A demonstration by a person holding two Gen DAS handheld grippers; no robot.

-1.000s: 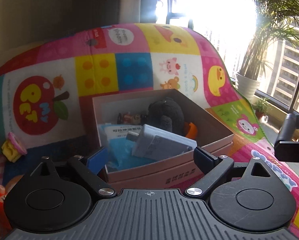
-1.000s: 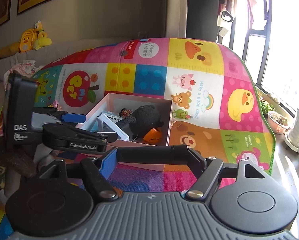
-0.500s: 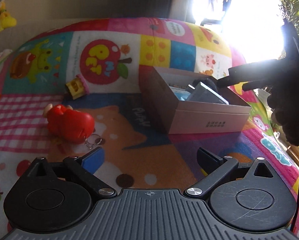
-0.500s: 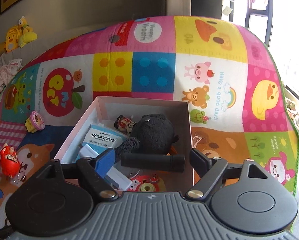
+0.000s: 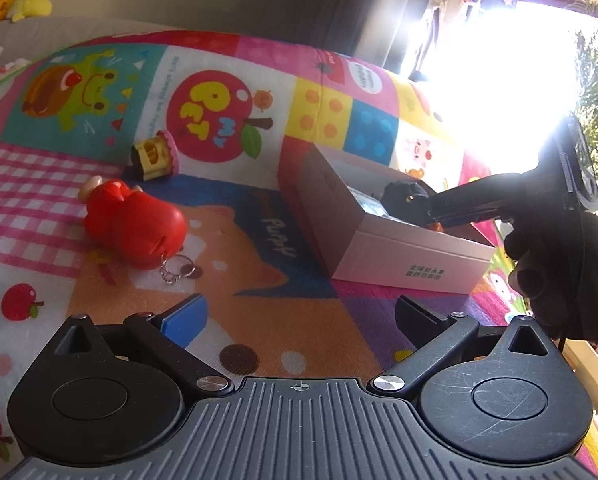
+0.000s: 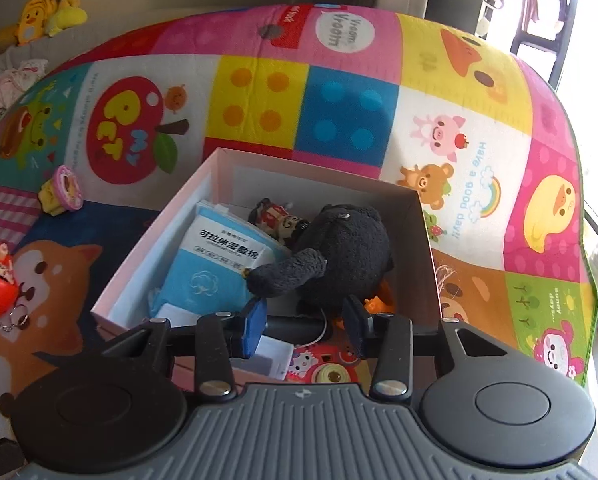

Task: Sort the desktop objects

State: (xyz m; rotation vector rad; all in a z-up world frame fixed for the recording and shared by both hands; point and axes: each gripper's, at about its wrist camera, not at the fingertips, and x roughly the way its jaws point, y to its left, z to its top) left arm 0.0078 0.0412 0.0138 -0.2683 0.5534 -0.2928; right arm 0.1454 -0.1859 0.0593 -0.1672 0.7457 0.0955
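Surface: we've got a bright patchwork kids' play mat [image 6: 259, 92], animal and apple squares
Room: sunlit window [image 5: 499, 80] on the right, yellow plush toys [image 6: 47, 12] along the back ledge
Box [image 6: 423, 240]: open, pinkish, on the mat, holding a black plush [image 6: 347, 256] and a blue wipes pack [image 6: 215, 264]
Black cylinder [image 6: 295, 326]: lies crosswise over the box's near end, long axis left to right
Right gripper [image 6: 303, 322]: fingers closed in on the black cylinder, gripping it
Left gripper [image 5: 299, 316]: we see it spread wide with nothing in it, above the mat
Red figure [image 5: 135, 222]: on its side left of the box, keyring towards us
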